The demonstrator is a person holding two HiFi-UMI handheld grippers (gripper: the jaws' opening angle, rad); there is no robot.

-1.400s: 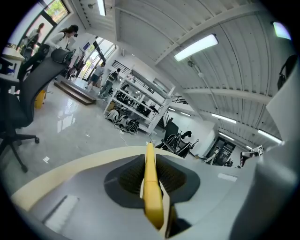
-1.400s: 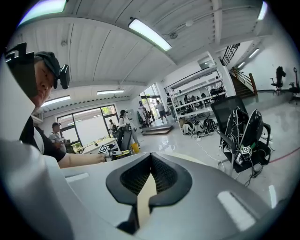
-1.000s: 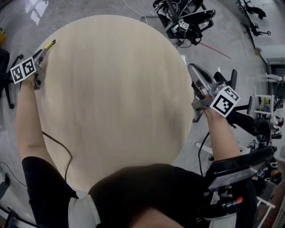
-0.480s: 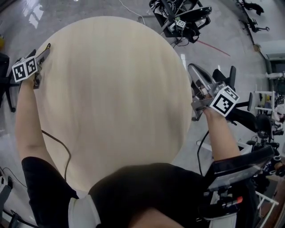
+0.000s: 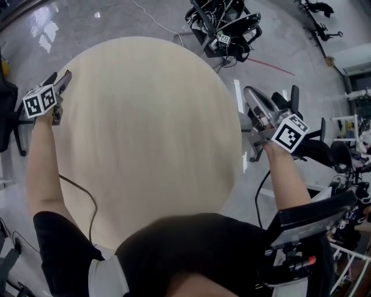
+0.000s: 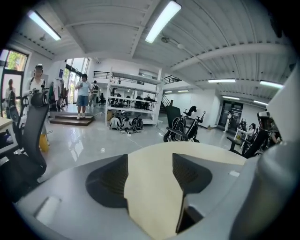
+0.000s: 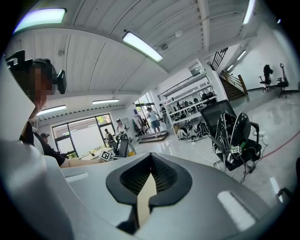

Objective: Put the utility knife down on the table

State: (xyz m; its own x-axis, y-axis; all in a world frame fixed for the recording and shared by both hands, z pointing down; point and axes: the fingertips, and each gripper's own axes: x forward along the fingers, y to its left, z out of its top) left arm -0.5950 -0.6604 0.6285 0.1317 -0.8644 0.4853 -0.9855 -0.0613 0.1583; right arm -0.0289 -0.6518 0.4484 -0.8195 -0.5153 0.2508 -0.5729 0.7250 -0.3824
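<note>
we hold the left gripper (image 5: 61,78) over the left rim of the round pale wooden worktop (image 5: 151,116). its own view shows the jaws standing well apart with only bare wood between the ribbed pads. they have just been easing in a little from their widest, and nothing is gripped. the right gripper (image 5: 253,96) hangs off the worktop's right edge, above the grey floor (image 5: 116,17), its jaws closed tip to tip on nothing. the utility knife we cannot find in any view: no part of it shows on the open wood, so if it lies on the worktop it is likely hidden under the left gripper near the rim. we judge the put-down step done or all but done, with the release made. the next move calls for lifting the left gripper clear of the rim without brushing whatever lies beneath, then a look down to confirm the knife rests fully on the wood and not half over the edge.
</note>
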